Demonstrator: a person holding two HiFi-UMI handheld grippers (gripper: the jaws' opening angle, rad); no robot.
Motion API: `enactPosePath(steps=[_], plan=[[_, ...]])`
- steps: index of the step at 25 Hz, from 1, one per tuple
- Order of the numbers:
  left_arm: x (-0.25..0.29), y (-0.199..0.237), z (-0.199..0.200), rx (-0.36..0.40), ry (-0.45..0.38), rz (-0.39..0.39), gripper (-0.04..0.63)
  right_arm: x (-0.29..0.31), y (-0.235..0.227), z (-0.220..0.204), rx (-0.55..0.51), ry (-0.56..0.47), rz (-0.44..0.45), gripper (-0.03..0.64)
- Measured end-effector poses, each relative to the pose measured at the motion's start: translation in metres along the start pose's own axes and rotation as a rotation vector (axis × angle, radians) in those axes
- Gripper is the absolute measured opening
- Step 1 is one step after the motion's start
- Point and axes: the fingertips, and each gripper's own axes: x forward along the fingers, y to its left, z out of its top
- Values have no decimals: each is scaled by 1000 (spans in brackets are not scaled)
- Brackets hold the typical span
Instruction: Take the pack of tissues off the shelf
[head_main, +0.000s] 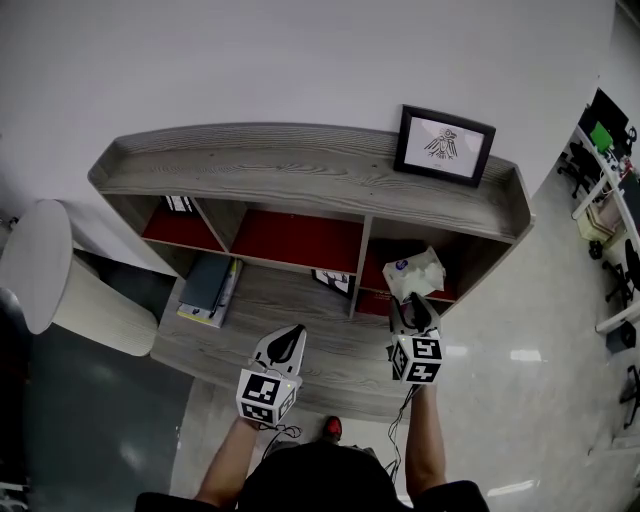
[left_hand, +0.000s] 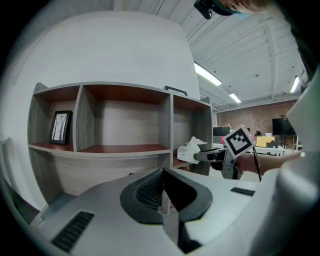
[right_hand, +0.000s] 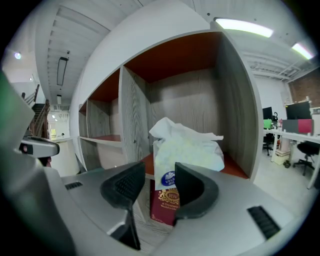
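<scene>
Shelf unit (head_main: 300, 165): grey wood grain, red-lined compartments, set against a white wall; deeper lower ledge (head_main: 300, 325) along the front.

Pack of tissues (head_main: 415, 272): white, soft wrapper with a blue round mark, crumpled tissue standing out of the top. Sits at the front edge of the rightmost compartment, upright, on the red board. In the right gripper view (right_hand: 187, 150), fills the gap seen past the jaw tips.

Right gripper (head_main: 413, 303): held level, pointing into the right compartment. Jaws released and spread wide (right_hand: 159, 172), one on each side of the pack's lower end, pads not pressing on it.

Left gripper (head_main: 290, 332): held over the lower ledge, well apart from the pack. Jaws clenched together (left_hand: 162, 187), nothing between them.

Dark red box (right_hand: 165, 202): gold print, directly below the pack, visible between the right jaws.

Framed picture (head_main: 445, 145): black frame, leaning upright on the shelf top, right end.

Second framed picture (left_hand: 60, 126): in the leftmost compartment.

Flat folders (head_main: 210, 288): lying on the lower ledge, left part.
</scene>
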Motion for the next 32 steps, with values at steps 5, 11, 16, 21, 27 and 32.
enactPosePath(steps=[5,11,16,21,27,32], plan=[[3,1,-2,-5,3,2,8,4,-5,-2,-1,12,-29,137],[4,2,-4,-6,12,4,8,3,-11,-2,0,16,-51,67],[2,2,-3,-4,7,5,8,1,-12,-2,11,16,-59,46],[-3,1,-3,-6,3,4,8,-6,-13,4,6,-9,-68,34],[-12,0,-1,-8,-11,0,8,-22,-5,22,-25,-55,-62,31],[-25,-1,1,-9,-27,-3,8,-40,4,36,-49,-88,-72,31]])
